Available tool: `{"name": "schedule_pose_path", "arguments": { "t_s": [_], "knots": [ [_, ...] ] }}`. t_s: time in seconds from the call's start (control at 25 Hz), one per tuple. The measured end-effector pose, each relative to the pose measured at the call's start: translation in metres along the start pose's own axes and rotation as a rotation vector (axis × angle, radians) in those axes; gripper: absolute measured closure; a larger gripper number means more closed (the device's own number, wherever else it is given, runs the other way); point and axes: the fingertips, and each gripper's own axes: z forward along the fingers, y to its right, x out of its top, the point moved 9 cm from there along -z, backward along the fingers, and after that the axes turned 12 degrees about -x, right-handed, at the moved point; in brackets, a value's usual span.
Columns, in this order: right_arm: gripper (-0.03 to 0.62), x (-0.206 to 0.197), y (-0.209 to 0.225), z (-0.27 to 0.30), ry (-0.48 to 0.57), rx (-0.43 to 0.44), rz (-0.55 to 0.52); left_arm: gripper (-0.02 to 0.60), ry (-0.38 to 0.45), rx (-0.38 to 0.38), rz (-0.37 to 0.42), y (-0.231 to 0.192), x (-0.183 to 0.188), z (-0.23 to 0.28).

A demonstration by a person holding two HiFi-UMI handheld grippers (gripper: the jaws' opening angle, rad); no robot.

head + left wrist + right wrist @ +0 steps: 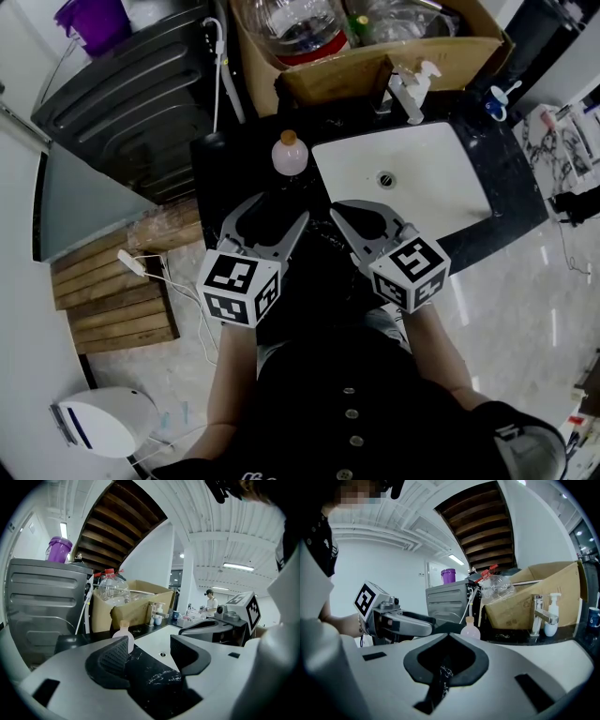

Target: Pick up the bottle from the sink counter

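Observation:
A small round pinkish bottle [290,155] with a tan cap stands upright on the black counter [220,169], just left of the white sink [422,178]. My left gripper [277,214] hovers a short way in front of it, open with nothing between its fingers. The left gripper view shows the bottle [123,632] partly hidden behind the left finger, beyond the gripper [150,651]. My right gripper [339,212] is shut and empty, beside the left one at the sink's near corner. In the right gripper view the bottle [470,629] stands beyond the closed tips [449,634].
A cardboard box [375,66] holding a large clear plastic bottle [300,28] sits at the back of the counter. A faucet and a soap dispenser [412,89] stand behind the sink. To the left are a grey appliance [131,94] with a purple bucket [92,21], and wooden pallets [112,291] on the floor.

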Motion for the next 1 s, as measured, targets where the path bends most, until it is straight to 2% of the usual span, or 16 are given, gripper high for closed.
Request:
{"name": "schedule_pose_path", "arguments": {
  "t_s": [0.52,0.8,1.0],
  "knots": [
    [0.591,-0.001,0.009,0.019,-0.02,0.078,-0.001,0.304,-0.024,0.045,-0.036,-0.004,-0.004,0.013],
    [0.591,0.0,0.016,0.027,-0.048,0.136,0.009,0.304,-0.094,0.027,-0.014,0.0,-0.005,0.024],
    [0.591,0.0,0.018,0.032,-0.056,0.162,0.017,0.304,-0.095,0.05,-0.02,-0.003,-0.004,0.03]
  ]
}}
